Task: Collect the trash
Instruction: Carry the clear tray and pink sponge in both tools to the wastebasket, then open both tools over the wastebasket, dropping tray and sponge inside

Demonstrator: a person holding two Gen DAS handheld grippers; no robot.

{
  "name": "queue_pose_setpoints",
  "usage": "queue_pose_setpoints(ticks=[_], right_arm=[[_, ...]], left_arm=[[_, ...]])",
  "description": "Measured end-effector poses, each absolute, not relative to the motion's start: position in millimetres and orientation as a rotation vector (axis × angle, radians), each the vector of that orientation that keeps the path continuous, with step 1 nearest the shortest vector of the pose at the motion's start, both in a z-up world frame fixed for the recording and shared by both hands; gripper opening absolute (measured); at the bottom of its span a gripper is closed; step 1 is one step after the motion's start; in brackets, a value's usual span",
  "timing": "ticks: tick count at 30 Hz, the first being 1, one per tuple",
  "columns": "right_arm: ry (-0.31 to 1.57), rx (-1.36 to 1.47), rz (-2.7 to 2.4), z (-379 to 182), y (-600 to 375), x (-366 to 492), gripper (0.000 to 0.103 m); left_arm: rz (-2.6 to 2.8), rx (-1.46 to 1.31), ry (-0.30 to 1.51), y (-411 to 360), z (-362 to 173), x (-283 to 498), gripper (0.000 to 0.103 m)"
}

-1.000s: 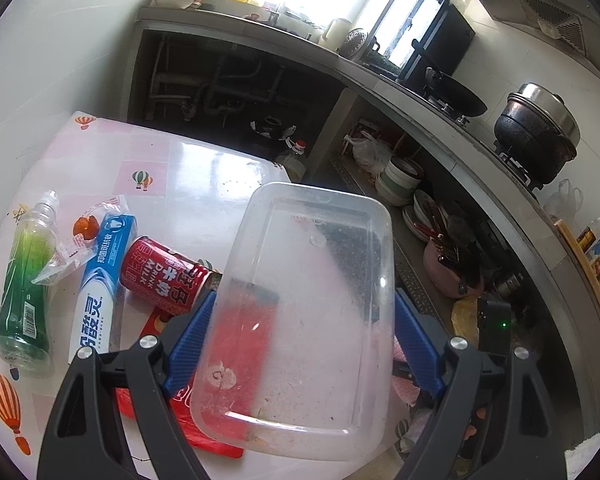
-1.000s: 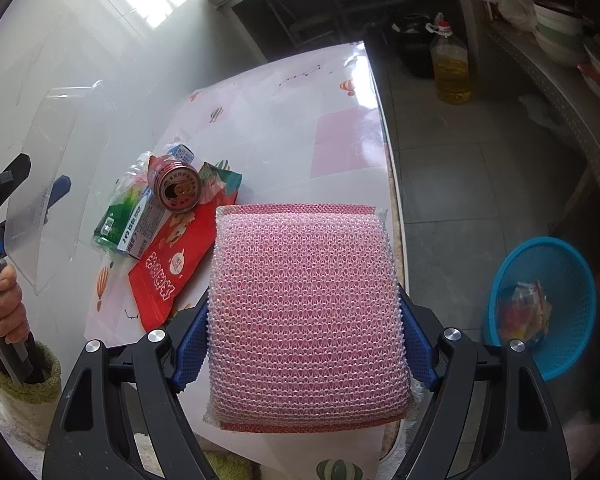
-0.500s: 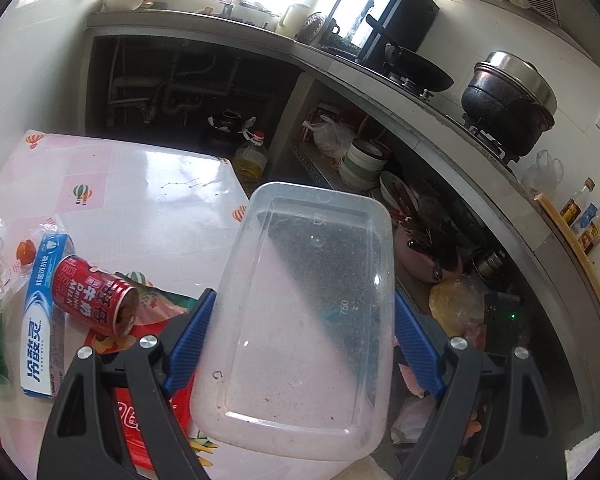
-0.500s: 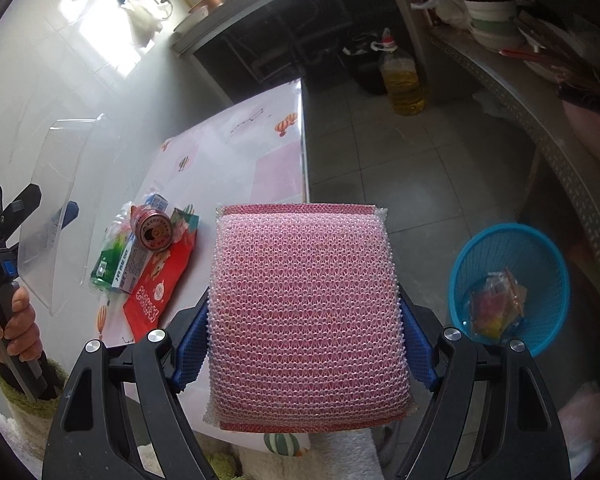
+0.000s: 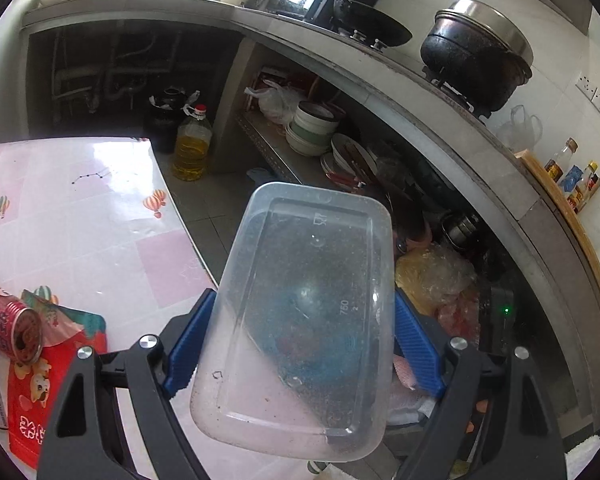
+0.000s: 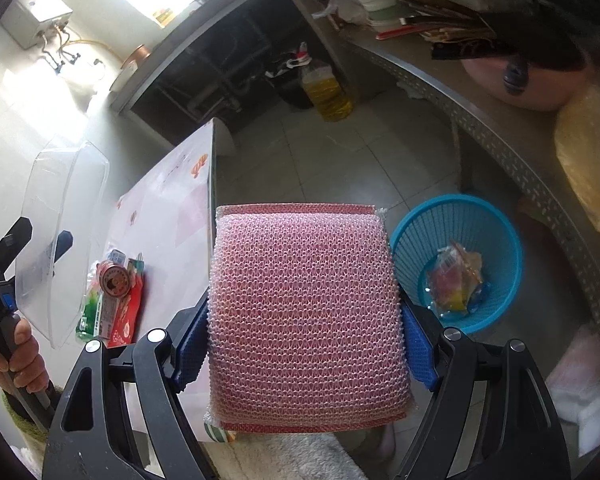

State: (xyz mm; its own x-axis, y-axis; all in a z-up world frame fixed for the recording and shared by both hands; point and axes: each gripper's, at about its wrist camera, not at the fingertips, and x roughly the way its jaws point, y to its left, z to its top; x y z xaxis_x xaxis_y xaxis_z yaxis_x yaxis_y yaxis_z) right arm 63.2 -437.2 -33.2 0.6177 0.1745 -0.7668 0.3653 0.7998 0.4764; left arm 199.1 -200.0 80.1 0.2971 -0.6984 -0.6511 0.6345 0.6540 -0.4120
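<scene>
Pink-patterned table (image 5: 100,216) lies at left, its red can (image 5: 10,326) on its side, open end toward me. My left gripper (image 5: 300,344) clamps the clear plastic container (image 5: 300,304) across its width, long axis pointing away along the fingers. My right gripper (image 6: 306,340) grips the pink mesh sponge (image 6: 306,316), beside the blue basket (image 6: 496,224) on the floor.

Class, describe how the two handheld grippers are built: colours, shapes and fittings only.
Both the left gripper and right gripper share one design: black angular plastic arms with triangular cut-outs, round silver bolts at the pivots, and blue ribbed pads on the fingers. No cables or sleeves show.
</scene>
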Motion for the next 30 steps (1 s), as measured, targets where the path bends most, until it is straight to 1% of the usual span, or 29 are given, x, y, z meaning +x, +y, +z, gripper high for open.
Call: queue_pose_setpoints(ticks=[9,21,24,27,28,30], right_arm=[[0.907,0.741,-0.251,-53.2,-469.6,41.9,0.076],[0.956,0.908,-0.432,-117.6,-525.4,35.8,0.076],[0.968,0.944,-0.463,-136.8,-538.8,47.1,0.077],[0.953,0.952,-0.463,-163.2,-550.2,60.6,0.081],[0.969,0.949,-0.473,-174.4,-553.8,65.4,0.082],[1.016,0.960,-0.484,-198.5,-558.8,72.5,0.082]], left_arm=[[-0.942,-0.048,1.007,-264.0,50.9,205.3,0.083],[-0.875,0.030,1.208,-359.9,-18.2,227.9,0.083],[-0.834,0.057,1.245,-386.2,-38.1,230.5,0.085],[-0.815,0.059,1.251,-410.6,-56.8,233.3,0.089],[-0.807,0.064,1.259,-417.2,-64.2,234.6,0.093],[-0.795,0.076,1.278,-426.0,-77.9,236.0,0.094]])
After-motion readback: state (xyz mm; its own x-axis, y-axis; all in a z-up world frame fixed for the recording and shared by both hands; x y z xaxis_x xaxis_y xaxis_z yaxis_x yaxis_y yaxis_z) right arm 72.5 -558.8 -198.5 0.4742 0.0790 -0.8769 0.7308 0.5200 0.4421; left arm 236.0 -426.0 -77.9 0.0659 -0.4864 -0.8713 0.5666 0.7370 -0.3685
